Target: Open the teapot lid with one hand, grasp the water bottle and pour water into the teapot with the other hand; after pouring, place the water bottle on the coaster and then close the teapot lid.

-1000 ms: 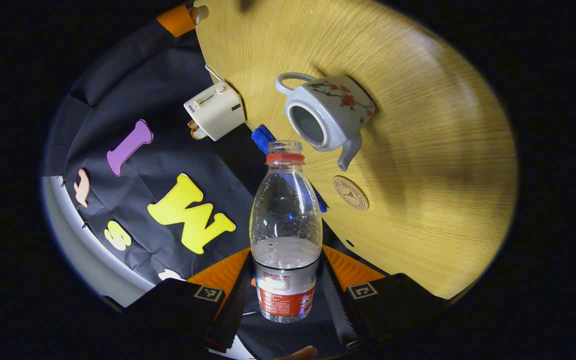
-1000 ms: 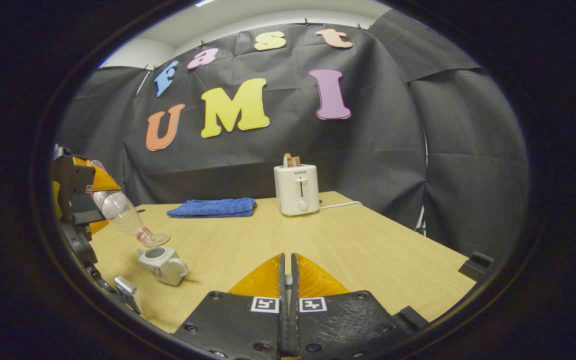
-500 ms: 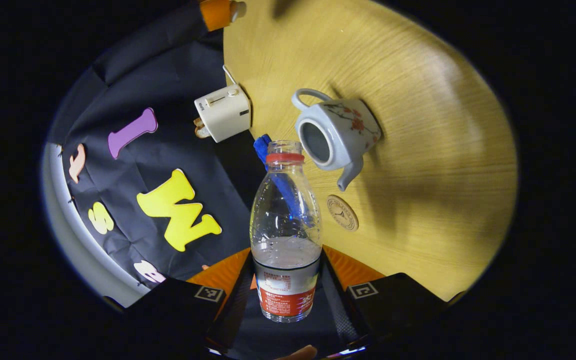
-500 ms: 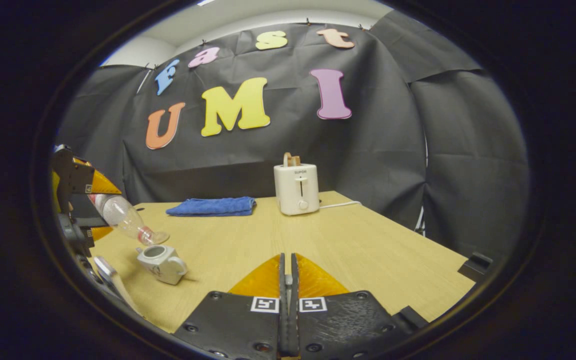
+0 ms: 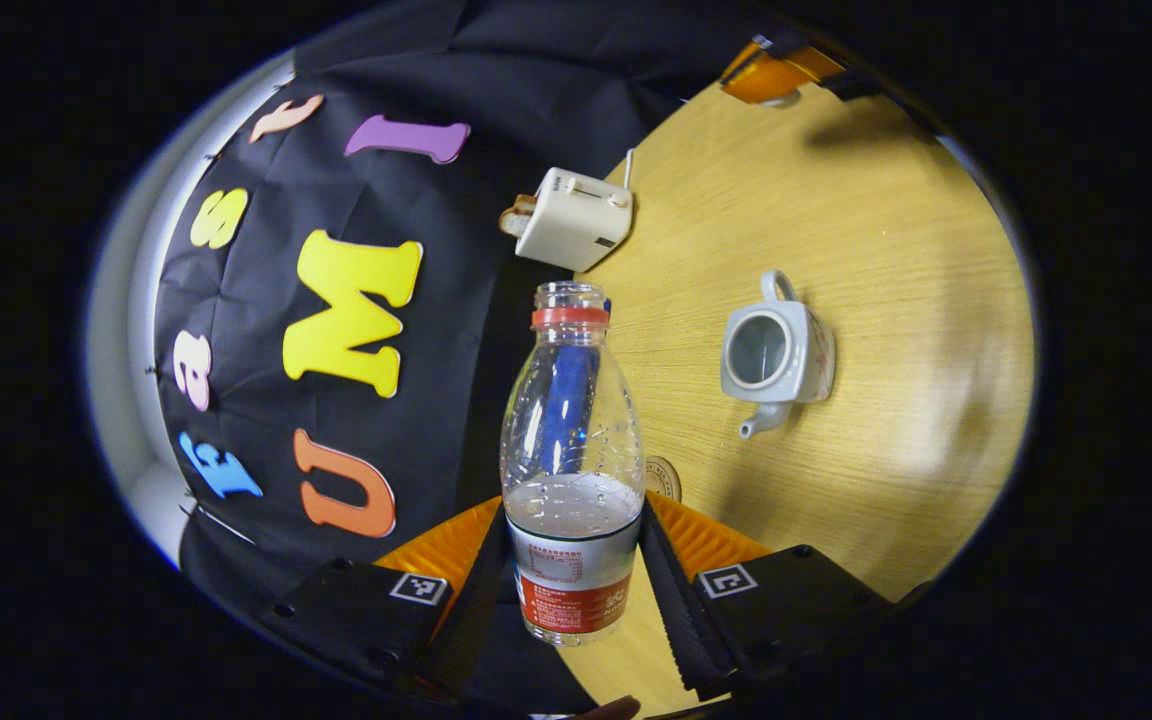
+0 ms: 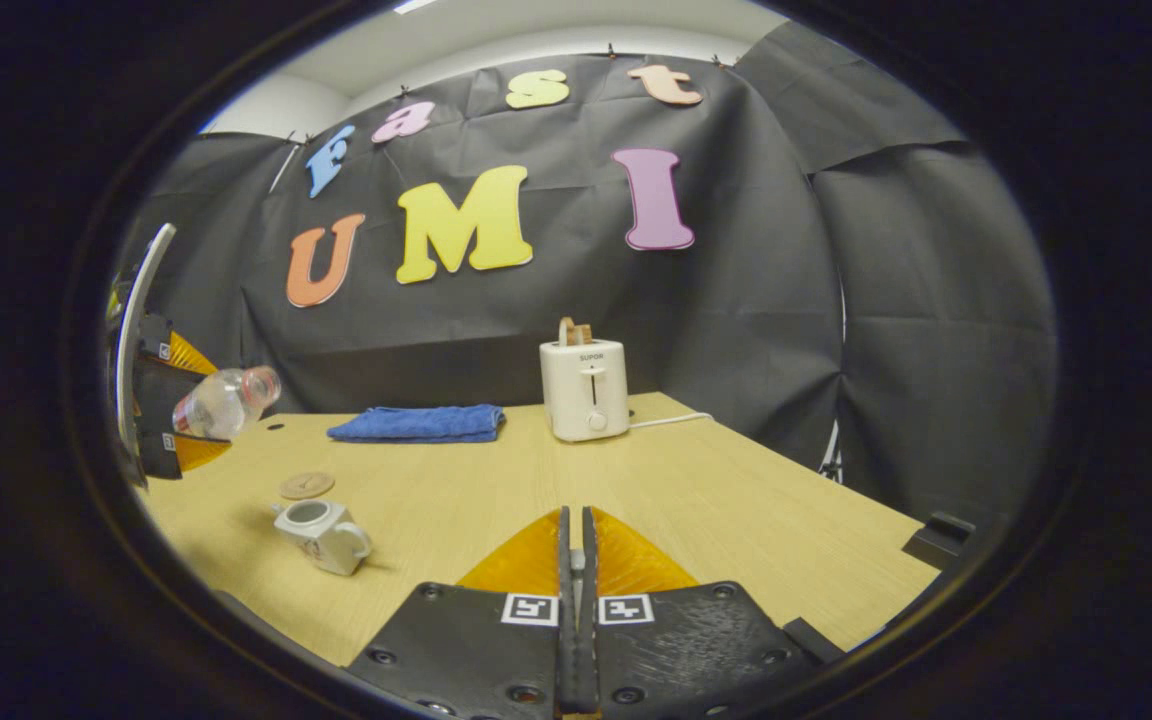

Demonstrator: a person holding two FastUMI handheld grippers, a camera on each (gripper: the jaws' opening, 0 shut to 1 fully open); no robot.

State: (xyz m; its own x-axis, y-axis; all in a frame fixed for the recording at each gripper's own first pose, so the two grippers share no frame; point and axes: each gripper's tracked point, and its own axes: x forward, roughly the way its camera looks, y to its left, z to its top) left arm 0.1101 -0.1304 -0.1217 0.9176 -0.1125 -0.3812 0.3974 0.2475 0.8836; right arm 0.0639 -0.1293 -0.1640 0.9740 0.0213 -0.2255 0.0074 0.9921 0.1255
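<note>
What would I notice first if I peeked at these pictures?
Probably the water bottle, held between the left tongs with its cap off and some water inside. Next comes the little white teapot on the wooden table, its lid off. At the back edge stand a white toaster and a folded blue towel.

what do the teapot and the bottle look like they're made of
Teapot: likely glazed ceramic, with a pale glossy body and a painted flower sprig. Water bottle: clear thin plastic; the blue towel shows through it, and its wall is ribbed under a printed label.
</note>
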